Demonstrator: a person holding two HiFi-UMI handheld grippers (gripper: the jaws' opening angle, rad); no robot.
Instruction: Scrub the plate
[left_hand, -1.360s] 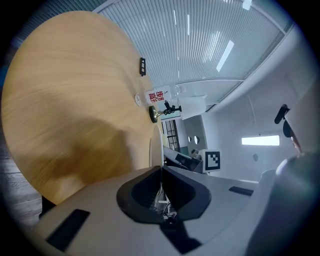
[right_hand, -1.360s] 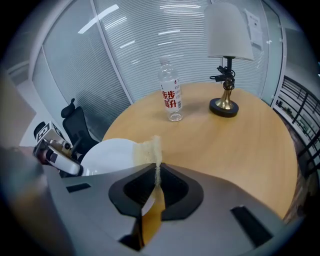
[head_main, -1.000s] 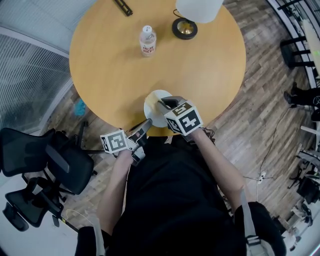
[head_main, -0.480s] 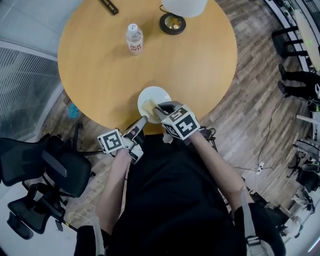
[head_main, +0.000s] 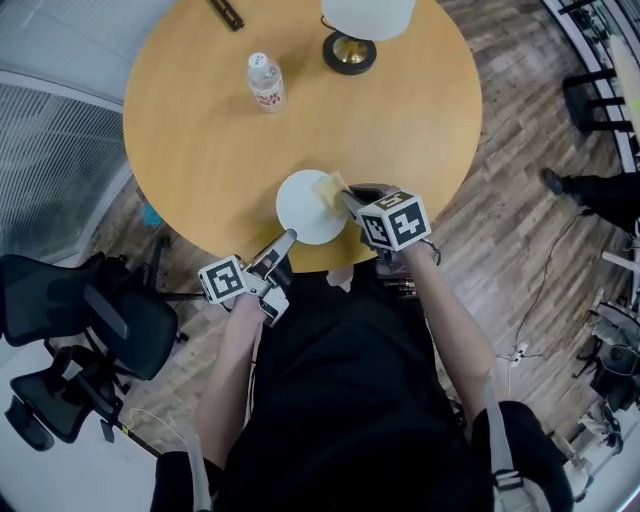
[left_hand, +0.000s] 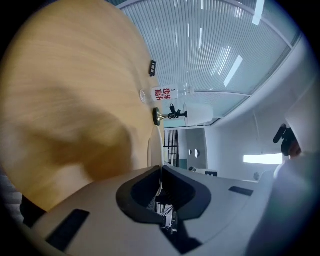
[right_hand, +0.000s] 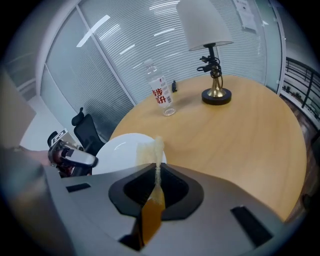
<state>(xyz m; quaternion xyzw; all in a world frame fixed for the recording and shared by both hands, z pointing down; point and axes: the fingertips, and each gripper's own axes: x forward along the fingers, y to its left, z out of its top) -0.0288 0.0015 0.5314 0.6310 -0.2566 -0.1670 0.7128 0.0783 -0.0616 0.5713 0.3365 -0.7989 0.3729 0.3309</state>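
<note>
The left gripper (head_main: 284, 244) jaws pinch the rim of a stiff, probably slippery round white plate (head_main: 306, 210); right gripper (head_main: 349, 199) jaws clamp a soft yellow sponge (head_main: 328, 184).

Head view overhead, others low, table (head_main: 200, 130) shared
</note>
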